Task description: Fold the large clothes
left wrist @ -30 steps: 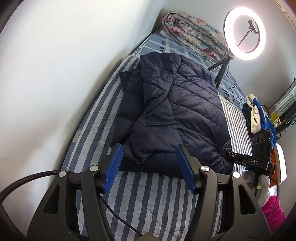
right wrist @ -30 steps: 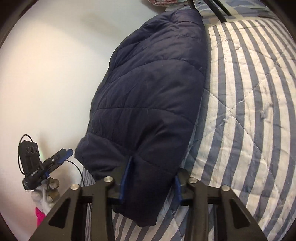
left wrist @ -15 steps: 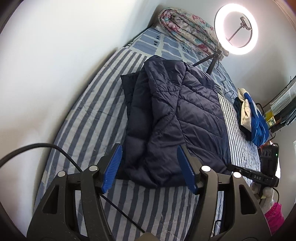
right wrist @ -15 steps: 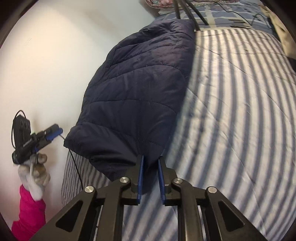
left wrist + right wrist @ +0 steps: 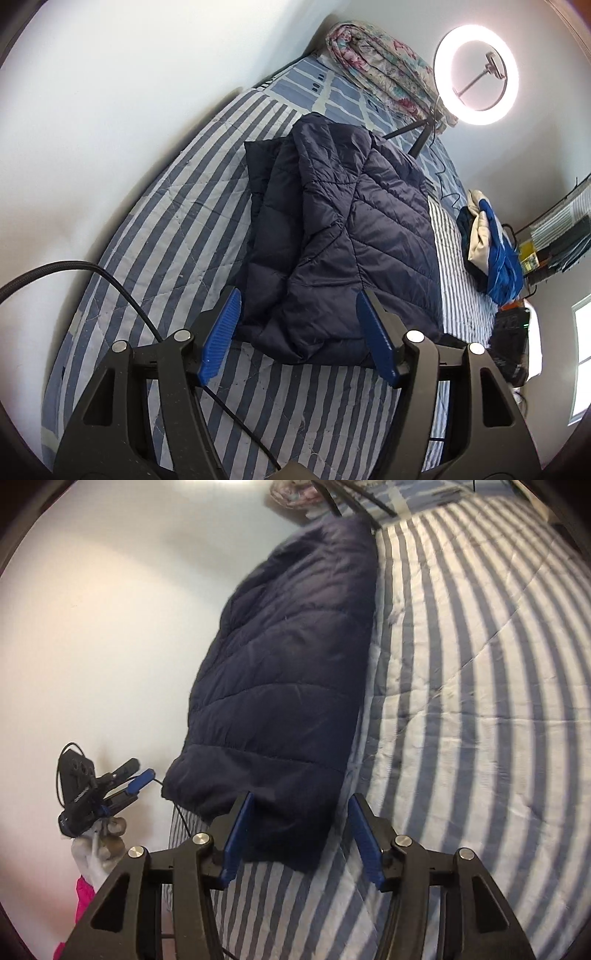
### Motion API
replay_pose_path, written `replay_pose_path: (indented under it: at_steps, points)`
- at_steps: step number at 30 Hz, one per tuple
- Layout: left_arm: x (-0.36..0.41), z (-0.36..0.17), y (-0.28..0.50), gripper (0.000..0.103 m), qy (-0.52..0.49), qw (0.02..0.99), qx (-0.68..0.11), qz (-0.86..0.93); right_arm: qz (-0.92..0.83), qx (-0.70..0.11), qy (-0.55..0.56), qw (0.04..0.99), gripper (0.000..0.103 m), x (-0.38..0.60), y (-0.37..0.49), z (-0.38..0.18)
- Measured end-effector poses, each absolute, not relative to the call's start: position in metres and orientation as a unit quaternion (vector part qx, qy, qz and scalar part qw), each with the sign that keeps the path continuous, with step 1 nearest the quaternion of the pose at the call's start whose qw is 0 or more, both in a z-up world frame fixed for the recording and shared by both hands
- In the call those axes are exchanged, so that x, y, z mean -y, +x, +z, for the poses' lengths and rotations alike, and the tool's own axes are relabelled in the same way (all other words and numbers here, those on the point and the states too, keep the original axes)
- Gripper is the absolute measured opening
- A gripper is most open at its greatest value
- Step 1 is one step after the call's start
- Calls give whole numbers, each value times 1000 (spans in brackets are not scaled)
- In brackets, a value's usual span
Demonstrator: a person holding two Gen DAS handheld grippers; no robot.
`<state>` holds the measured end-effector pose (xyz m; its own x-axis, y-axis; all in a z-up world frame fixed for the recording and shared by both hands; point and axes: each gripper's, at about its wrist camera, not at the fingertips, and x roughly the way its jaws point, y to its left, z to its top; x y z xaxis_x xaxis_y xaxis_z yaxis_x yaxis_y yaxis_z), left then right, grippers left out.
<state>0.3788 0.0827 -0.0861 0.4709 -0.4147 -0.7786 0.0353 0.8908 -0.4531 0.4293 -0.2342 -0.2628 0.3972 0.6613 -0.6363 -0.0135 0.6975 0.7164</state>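
Both grippers hold nothing: left gripper (image 5: 297,334) wide, right gripper (image 5: 297,836) opening off the jacket (image 5: 343,236). Next, regrip its hem for another fold.

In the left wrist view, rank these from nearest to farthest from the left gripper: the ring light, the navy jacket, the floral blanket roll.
1. Navy jacket: on the striped bed, just beyond the left gripper.
2. Floral blanket roll: at the bed's far end.
3. Ring light: upper right; too close to the roll to call.

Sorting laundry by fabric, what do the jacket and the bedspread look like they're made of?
Jacket: navy, probably nylon or polyester shell with padded fill; faint sheen, puffy stitched channels. Bedspread: likely matte quilted cotton, blue-and-white stripes, diamond stitch lines.
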Motion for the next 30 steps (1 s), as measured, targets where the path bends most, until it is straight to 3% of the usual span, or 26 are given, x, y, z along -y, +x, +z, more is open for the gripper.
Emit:
replay_pose_path:
  at_steps: [4, 7, 13, 21, 27, 29, 30]
  points:
    - [-92, -87, 381, 67, -205, 832, -497, -135, 225, -506, 331, 764, 24, 221, 431, -275]
    - [-97, -89, 381, 67, -219, 827, -500, -135, 208, -510, 252, 796, 14, 207, 423, -254]
    - [-96, -87, 376, 67, -216, 825, -503, -142, 191, -532, 171, 807, 13, 206, 402, -233]
    - [-70, -110, 360, 67, -206, 795, -538, -186, 186, -563, 165, 788, 13, 253, 325, -228]
    - [-53, -152, 354, 69, -284, 738, -565, -235, 166, -572, 168, 786, 13, 294, 279, -228]
    - [-47, -162, 354, 71, -301, 725, -566, -252, 173, -565, 169, 789, 16, 300, 273, -226]
    - [-44, -166, 354, 72, -308, 719, -566, -262, 174, -560, 170, 792, 24, 304, 274, -222]
